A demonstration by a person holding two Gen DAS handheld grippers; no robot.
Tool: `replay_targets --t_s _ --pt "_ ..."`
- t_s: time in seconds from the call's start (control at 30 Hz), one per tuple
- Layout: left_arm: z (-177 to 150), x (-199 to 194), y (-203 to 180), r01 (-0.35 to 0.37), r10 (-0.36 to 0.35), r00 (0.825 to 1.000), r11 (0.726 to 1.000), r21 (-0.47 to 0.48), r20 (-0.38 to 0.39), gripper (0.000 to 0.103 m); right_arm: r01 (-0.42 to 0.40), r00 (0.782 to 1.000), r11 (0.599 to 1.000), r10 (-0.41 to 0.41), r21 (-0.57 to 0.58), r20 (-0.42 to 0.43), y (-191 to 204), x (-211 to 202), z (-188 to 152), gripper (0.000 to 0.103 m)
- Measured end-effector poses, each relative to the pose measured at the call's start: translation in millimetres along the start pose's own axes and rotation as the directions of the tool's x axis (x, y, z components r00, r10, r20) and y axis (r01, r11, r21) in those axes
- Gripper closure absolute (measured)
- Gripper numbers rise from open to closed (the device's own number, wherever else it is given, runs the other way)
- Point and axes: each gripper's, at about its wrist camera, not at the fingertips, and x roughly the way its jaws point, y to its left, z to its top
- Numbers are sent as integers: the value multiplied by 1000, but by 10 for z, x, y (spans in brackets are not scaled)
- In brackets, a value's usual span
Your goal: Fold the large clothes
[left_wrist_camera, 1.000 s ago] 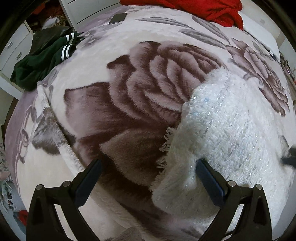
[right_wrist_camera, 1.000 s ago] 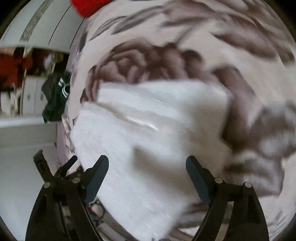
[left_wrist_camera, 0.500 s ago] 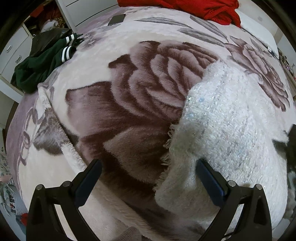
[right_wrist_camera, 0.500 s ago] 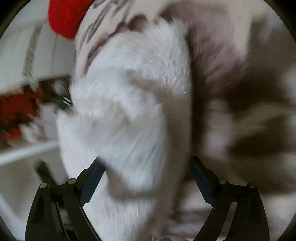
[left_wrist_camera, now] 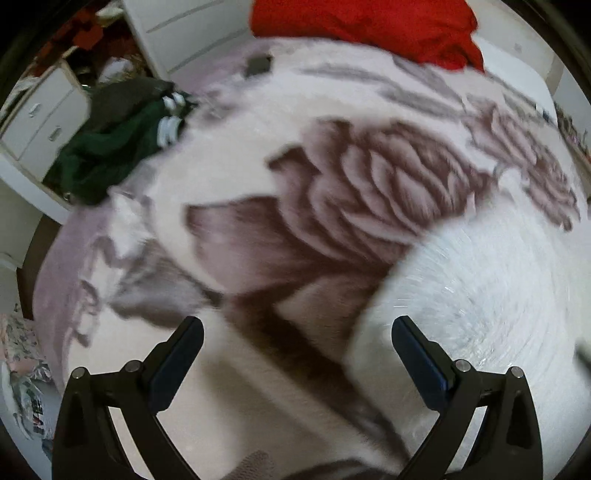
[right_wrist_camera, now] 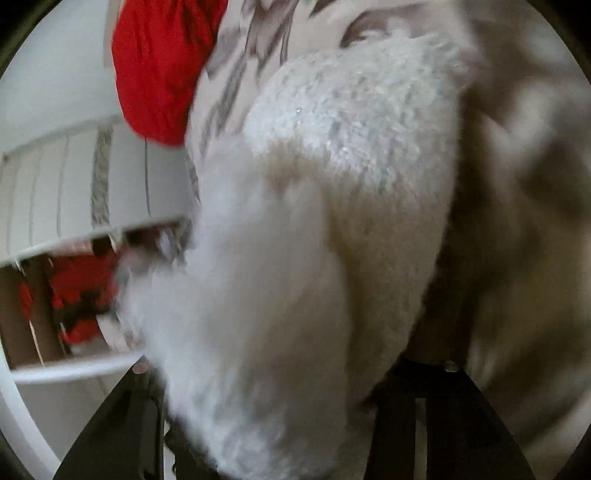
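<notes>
Two grippers are working here: our left gripper (left_wrist_camera: 297, 334) is hovering wide open and empty over the rose-patterned blanket (left_wrist_camera: 229, 192), while the fuzzy white garment (left_wrist_camera: 491, 295) is lying just to its right. Our right gripper (right_wrist_camera: 295, 369) is pressing into that garment, its fingertips buried, so we cannot tell its opening. Farther off, a green jacket (left_wrist_camera: 107, 155) and red fabric (left_wrist_camera: 369, 29) are lying.

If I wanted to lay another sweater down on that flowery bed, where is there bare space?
The widest bare stretch of the floral blanket lies between the green clothes on the left and the white fuzzy garment on the right. The far edge holds a red garment and a small dark object.
</notes>
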Motion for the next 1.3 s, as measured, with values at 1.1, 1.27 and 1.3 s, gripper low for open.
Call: replay_targets --t_s 1.1,1.27,1.3 --pt "-1343 -126 -546 13 -7 999 986 168 -36 0 362 846 785 -503 -502 -177 206 -44 -840 63" --pt "-1260 -279 -420 40 -36 999 992 116 -39 0 380 857 761 -504 -526 -109 341 -266 -992 91" --pt "-1225 -357 -373 58 -55 998 994 89 -35 0 376 872 782 -480 -497 -95 412 -426 -992 92"
